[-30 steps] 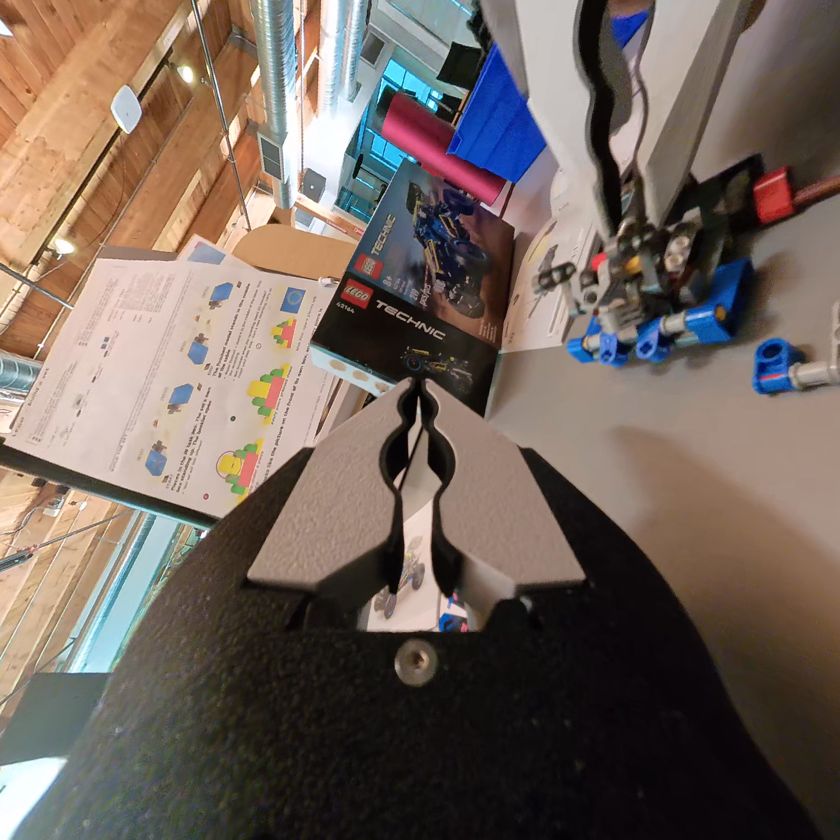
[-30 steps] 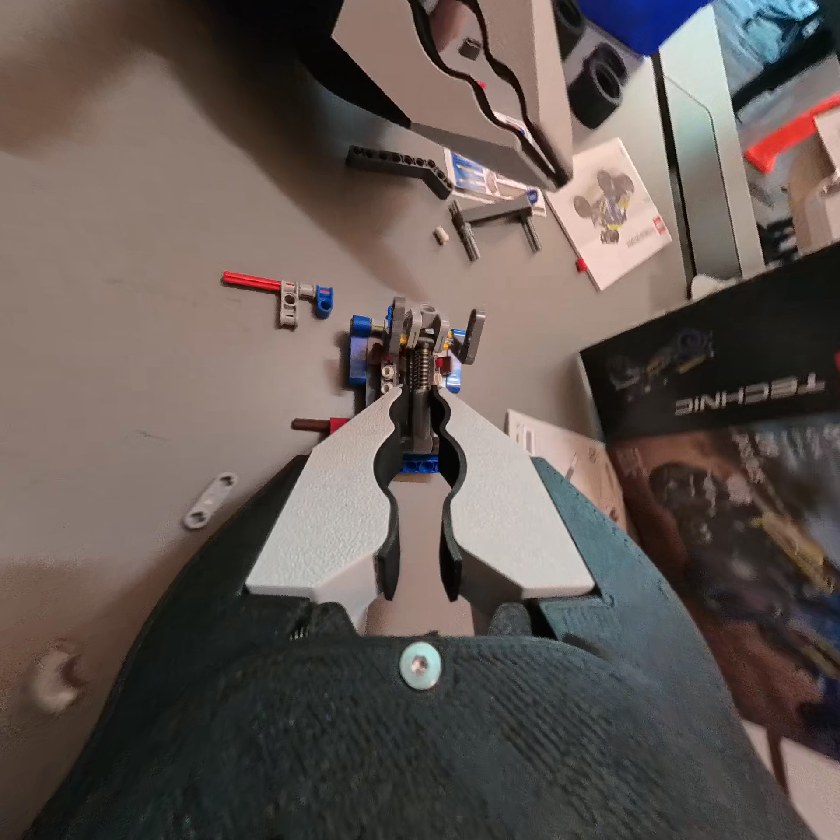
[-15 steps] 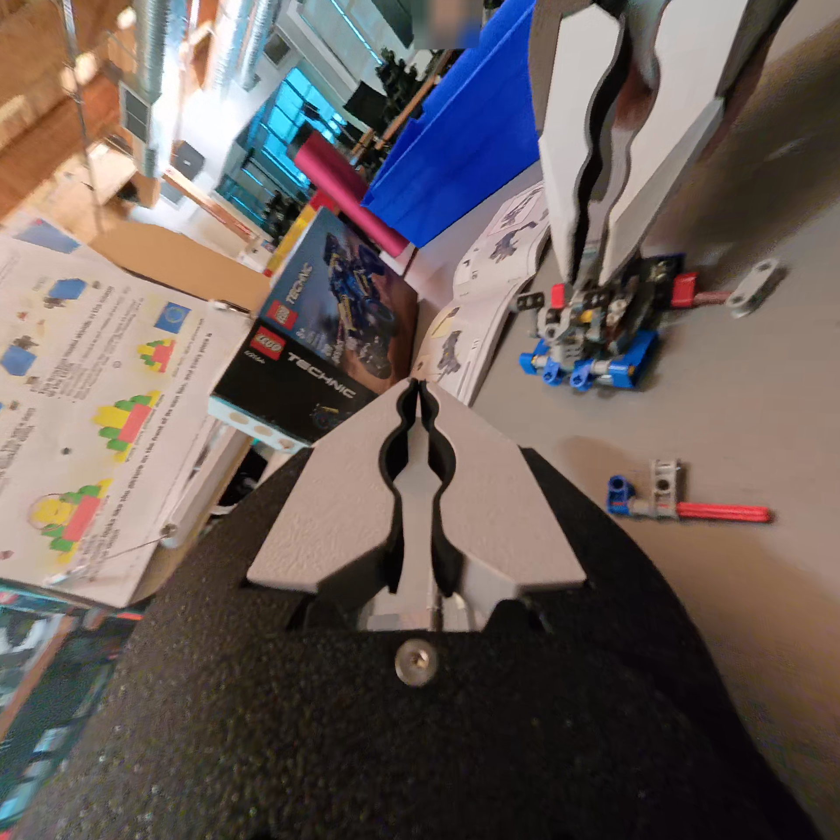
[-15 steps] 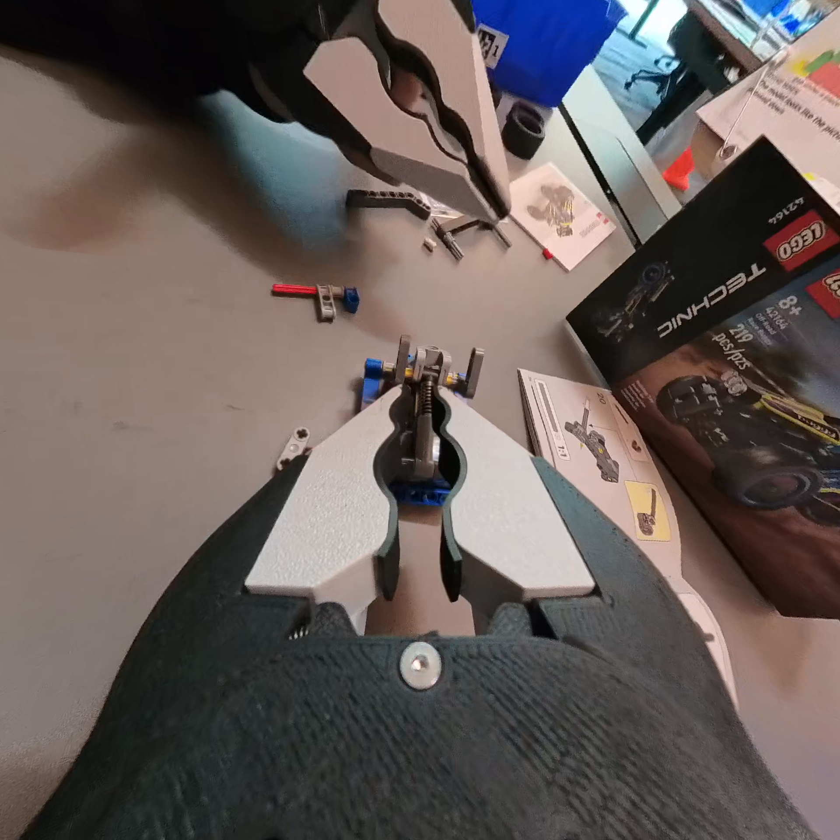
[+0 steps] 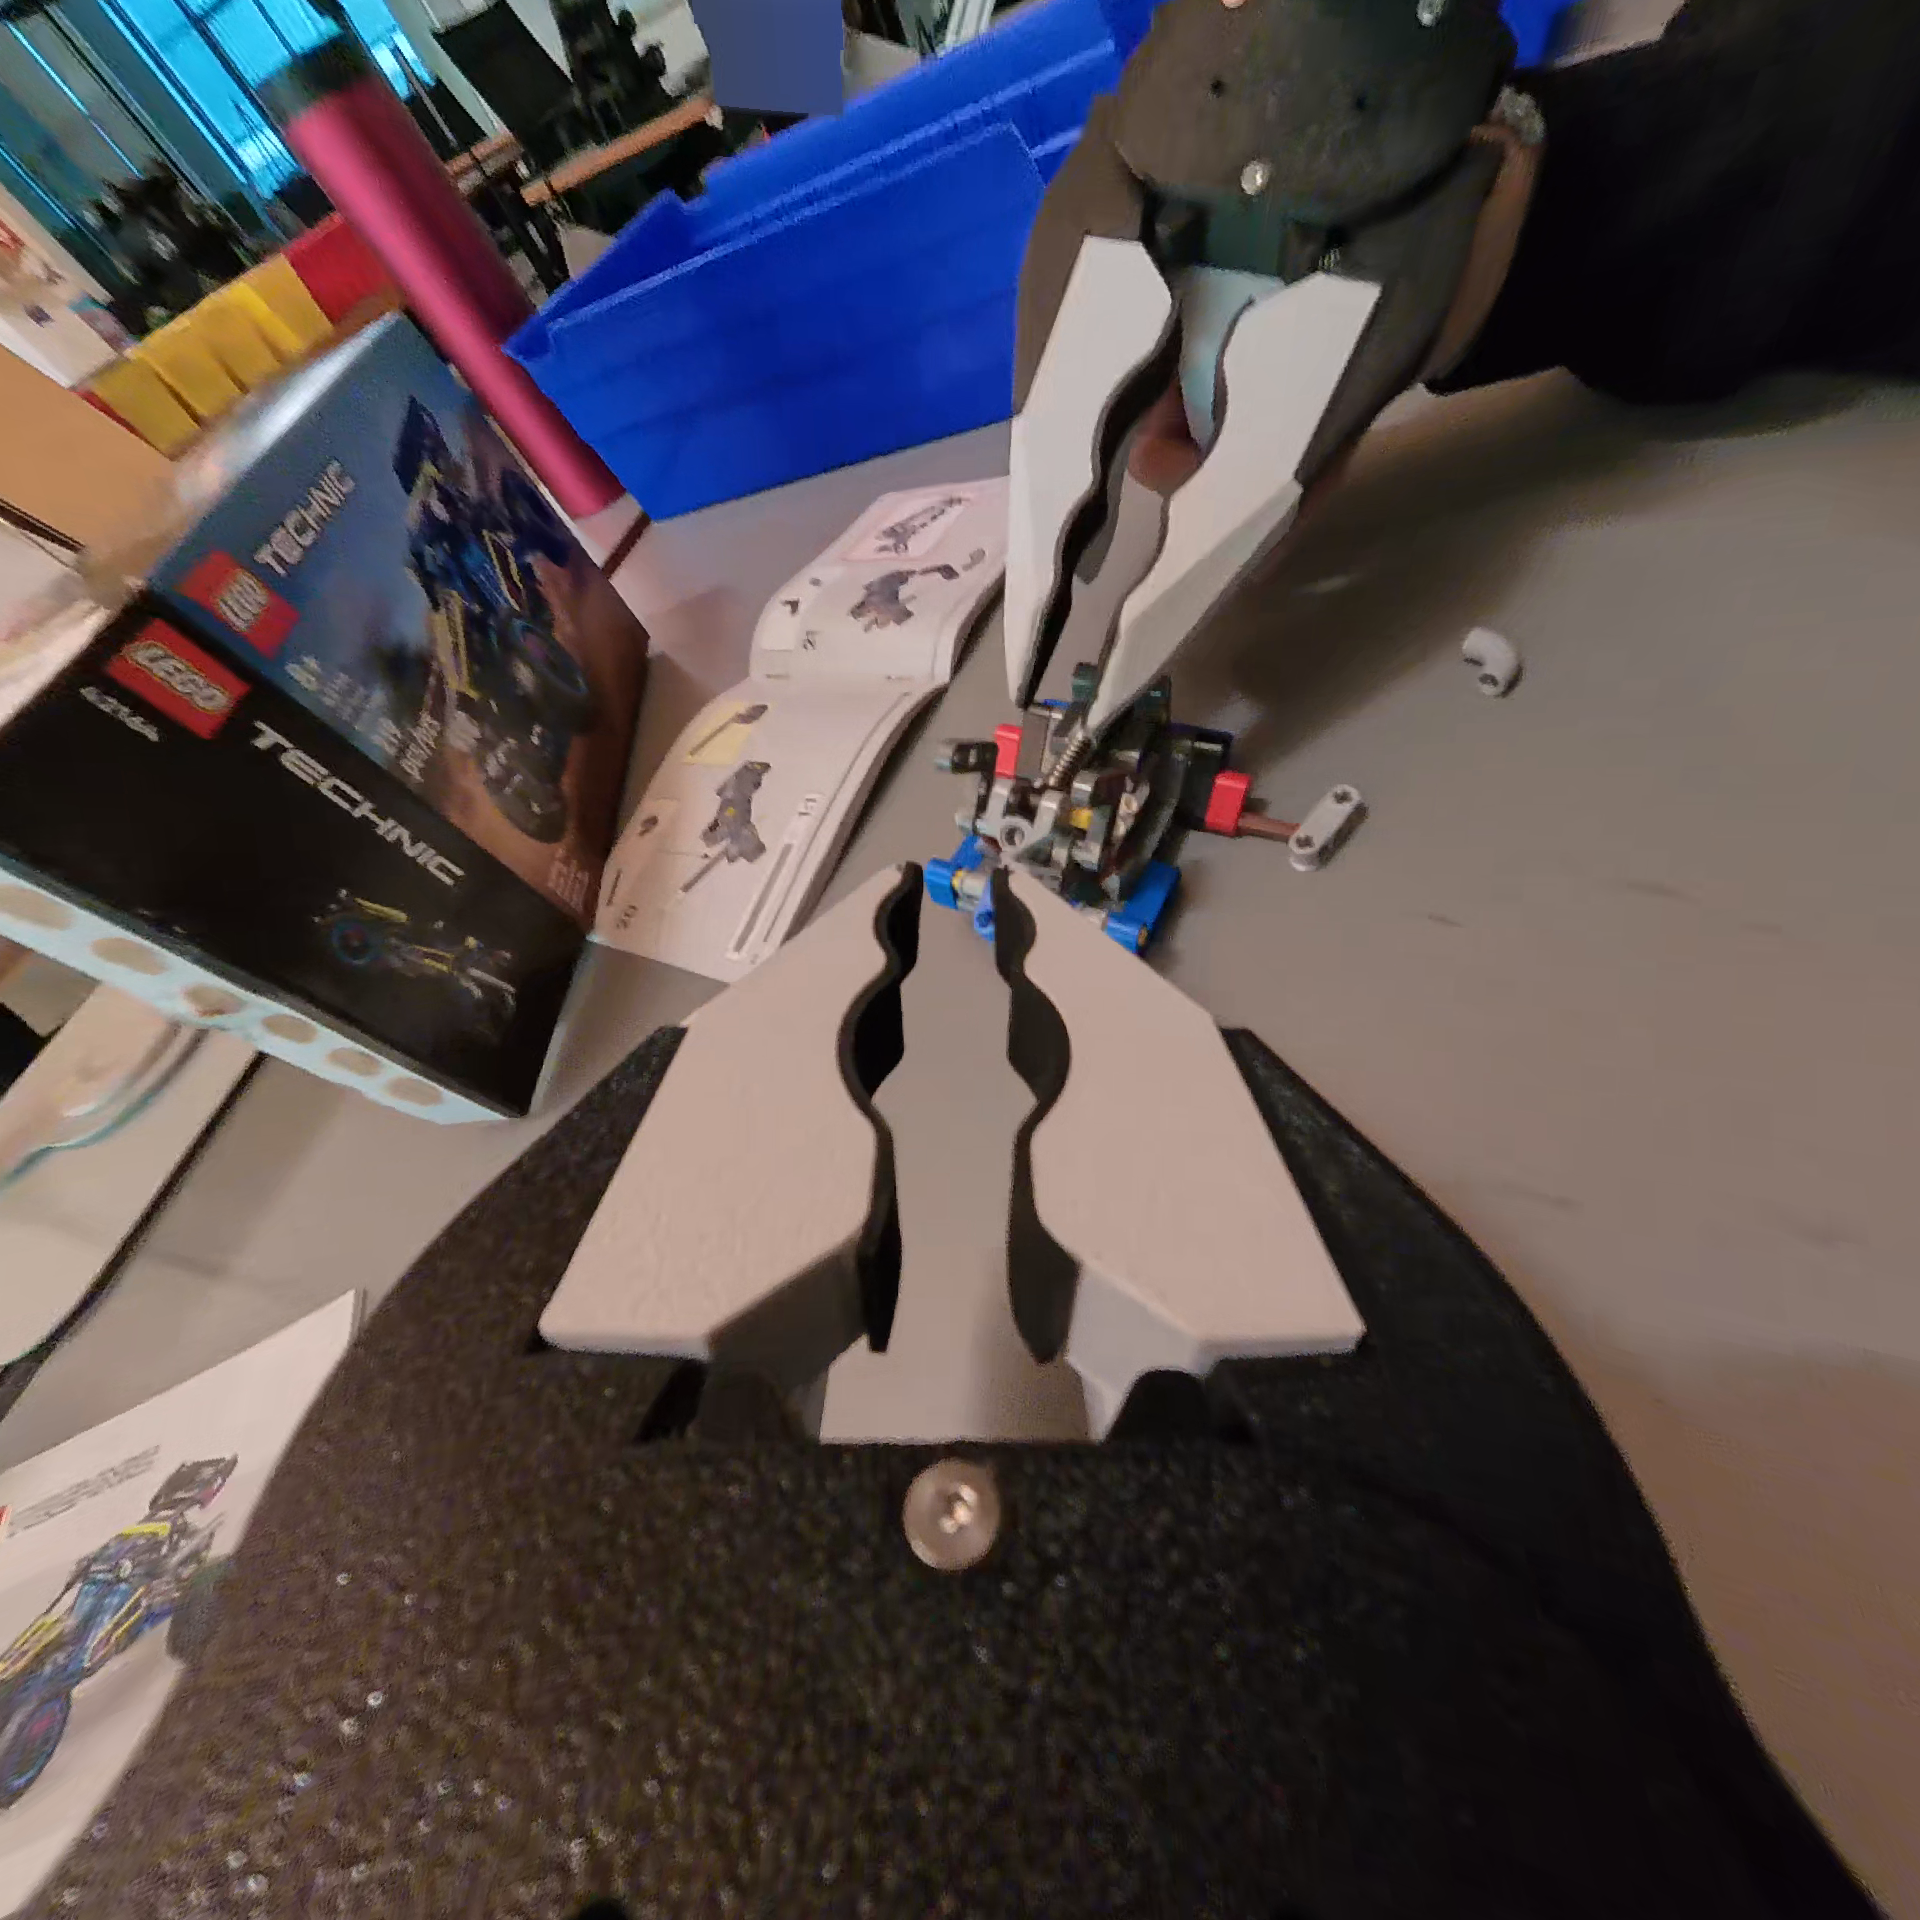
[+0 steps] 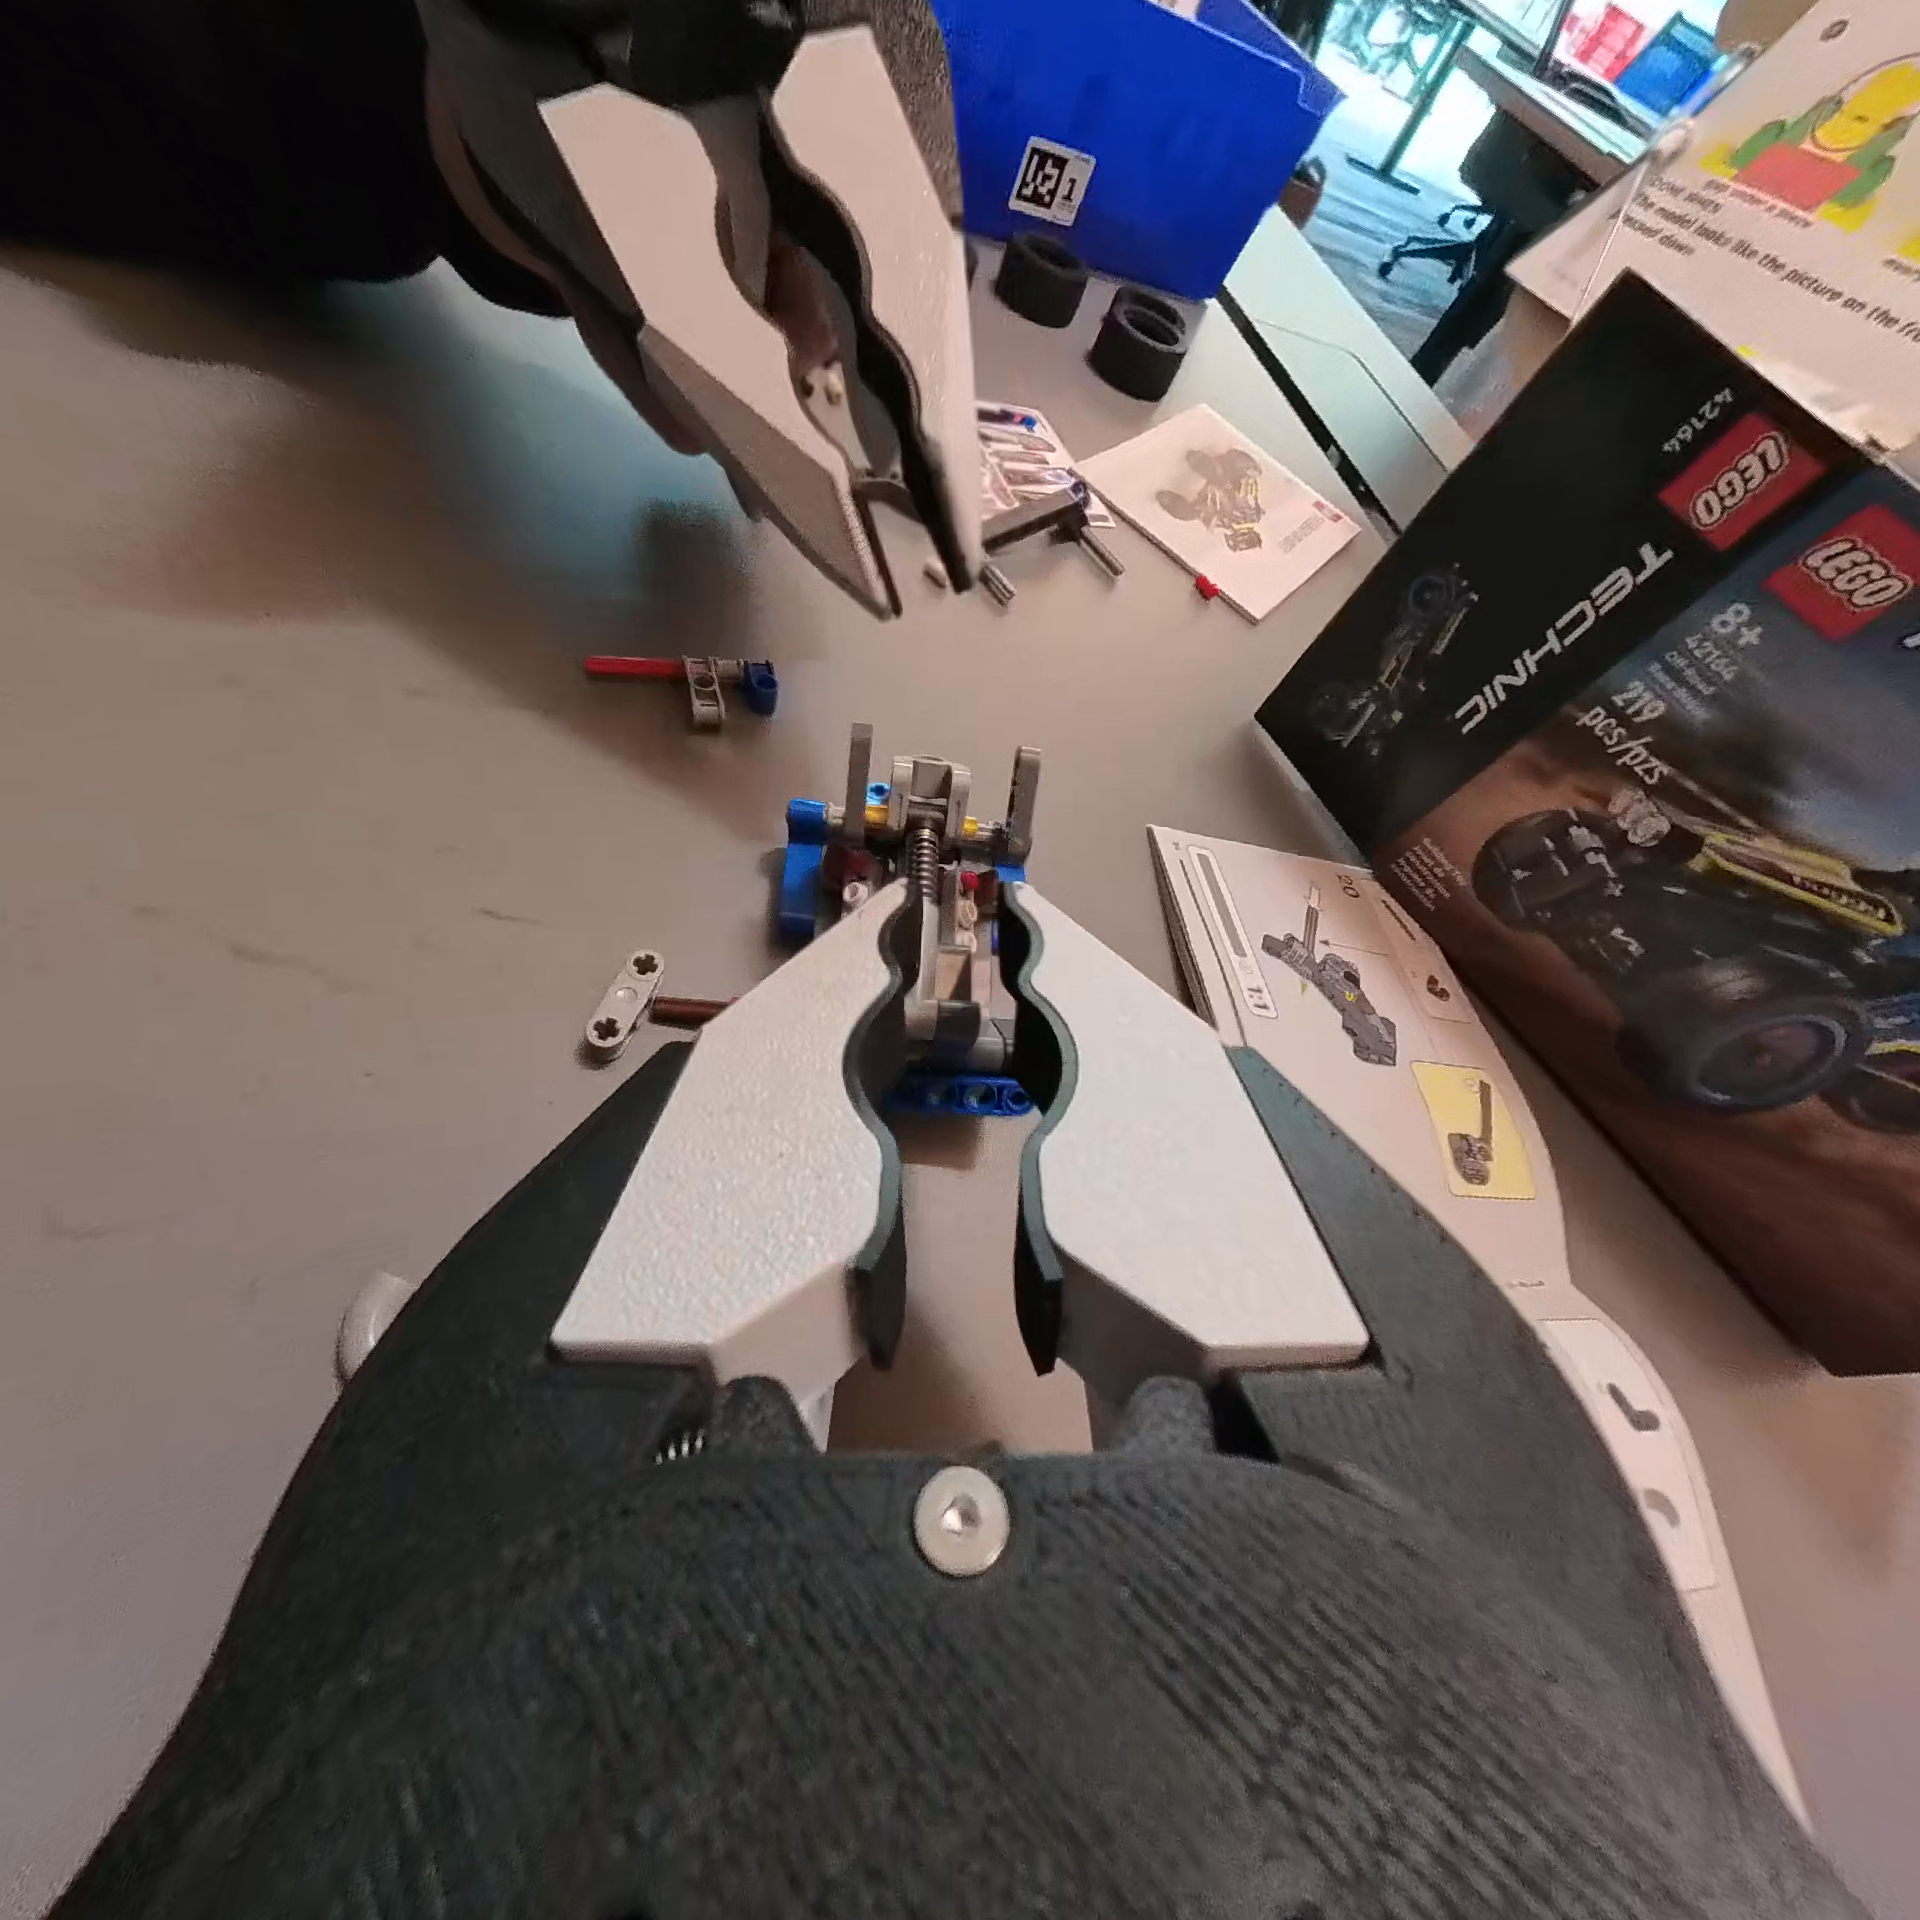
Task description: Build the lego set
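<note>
Desk point(image 6: 312, 935), grey, carries all items. Blue bin point(image 5: 831, 312) sits at the far edge. Set box point(image 5: 312, 831) lies along a side edge, overhanging it in part. Open instruction booklet point(image 5: 790, 790) lies just beside the box, toward mid-desk.

Right gripper point(image 6: 954, 899): jaws narrow, straddling the grey spring strut on top of the brick assy point(image 5: 1081, 831). One pad lies against the strut; a slit shows at the other pad, so no clamp.

Left gripper point(image 5: 956, 883): jaws narrow, nothing between the pads. Tips hover above the desk, near the assy's blue corner.

Brick assy stands mid-desk, approx. between booklet and loose parts.

Black tyres point(image 6: 1138, 338), 2 pcs, stand near the bin. Red axle w/ grey and blue connectors point(image 6: 696, 681) lies near the assy. Grey link on brown axle point(image 5: 1325, 826) lies just beside the assy. Small white part point(image 5: 1491, 665) lies apart.
</note>
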Motion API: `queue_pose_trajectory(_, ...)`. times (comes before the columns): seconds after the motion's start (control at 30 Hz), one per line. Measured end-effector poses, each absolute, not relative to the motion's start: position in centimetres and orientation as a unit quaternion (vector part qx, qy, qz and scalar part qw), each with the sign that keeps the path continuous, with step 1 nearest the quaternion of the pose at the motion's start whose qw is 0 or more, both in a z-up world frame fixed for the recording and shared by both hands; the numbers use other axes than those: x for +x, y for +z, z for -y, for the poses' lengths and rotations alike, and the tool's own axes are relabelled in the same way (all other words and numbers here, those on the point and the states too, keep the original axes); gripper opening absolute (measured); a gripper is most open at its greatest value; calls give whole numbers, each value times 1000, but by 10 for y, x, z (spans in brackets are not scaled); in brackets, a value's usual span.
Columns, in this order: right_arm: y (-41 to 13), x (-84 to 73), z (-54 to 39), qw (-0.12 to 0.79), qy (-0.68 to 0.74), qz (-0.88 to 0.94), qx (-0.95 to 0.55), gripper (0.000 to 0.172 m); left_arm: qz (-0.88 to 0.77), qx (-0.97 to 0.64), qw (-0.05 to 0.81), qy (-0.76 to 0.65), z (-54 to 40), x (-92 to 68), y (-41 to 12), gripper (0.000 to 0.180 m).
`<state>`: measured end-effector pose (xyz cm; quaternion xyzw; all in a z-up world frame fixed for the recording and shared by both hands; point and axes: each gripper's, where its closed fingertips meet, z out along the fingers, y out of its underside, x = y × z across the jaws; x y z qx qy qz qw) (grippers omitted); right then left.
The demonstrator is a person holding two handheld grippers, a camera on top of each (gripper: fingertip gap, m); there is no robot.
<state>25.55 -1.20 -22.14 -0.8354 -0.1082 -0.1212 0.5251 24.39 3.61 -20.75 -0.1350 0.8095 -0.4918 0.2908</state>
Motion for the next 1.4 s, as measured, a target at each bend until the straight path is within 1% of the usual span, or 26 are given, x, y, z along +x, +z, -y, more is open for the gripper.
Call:
queue_pose_trajectory(0.1,-221,256,13,526,-118,113,-835,11,-817,-133,278,-487,-36,242,-213,10)
queue_pose_trajectory(0.2,-222,254,11,520,-126,123,-836,12,-822,-123,272,-485,-30,239,-216,14)
queue_pose_trajectory(0.4,-230,253,7,489,-141,146,-849,16,-839,-108,284,-452,-25,241,-223,14)
queue_pose_trajectory(0.47,-233,249,6,478,-138,156,-853,15,-841,-106,295,-440,-26,243,-224,13)
queue_pose_trajectory(0.57,-228,246,3,479,-135,155,-853,10,-840,-98,306,-437,-25,244,-222,12)
queue_pose_trajectory(0.63,-225,244,1,484,-126,149,-853,2,-838,-100,309,-439,-24,245,-221,12)
queue_pose_trajectory(0.8,-231,249,0,467,-134,141,-863,6,-839,-95,315,-434,-23,245,-224,12)
queue_pose_trajectory(0.87,-230,250,0,468,-134,136,-863,3,-837,-94,316,-437,-22,245,-223,11)
queue_pose_trajectory(1.03,-229,252,1,471,-138,134,-861,2,-833,-92,322,-440,-21,245,-223,11)
queue_pose_trajectory(1.27,-211,256,11,526,-116,123,-834,3,-800,-65,394,-448,-14,249,-202,11)
queue_pose_trajectory(1.4,-205,259,13,538,-110,108,-829,2,-765,-38,463,-445,-13,252,-180,14)
